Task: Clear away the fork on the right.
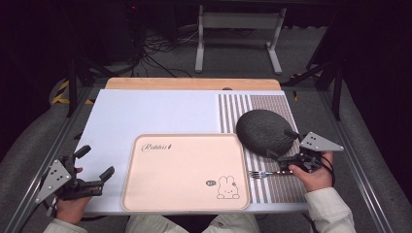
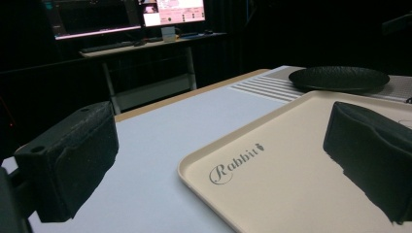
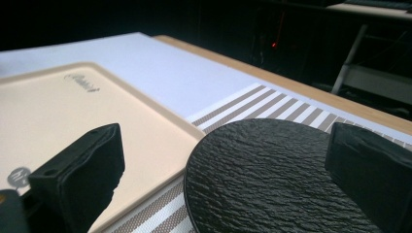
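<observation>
nothing is lying on the beige tray (image 1: 184, 167) yet; right of the tray, the black plate (image 1: 265, 132) and the fork (image 1: 265, 173) are waiting, both grippers' fingers released and grasping nothing.

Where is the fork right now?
In the high view the fork lies on the striped mat at the table's right side, just right of the beige tray, below the dark plate and beside the right gripper.

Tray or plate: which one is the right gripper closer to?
The black plate. The right gripper hangs open at its near edge, while the beige tray lies further left.
</observation>
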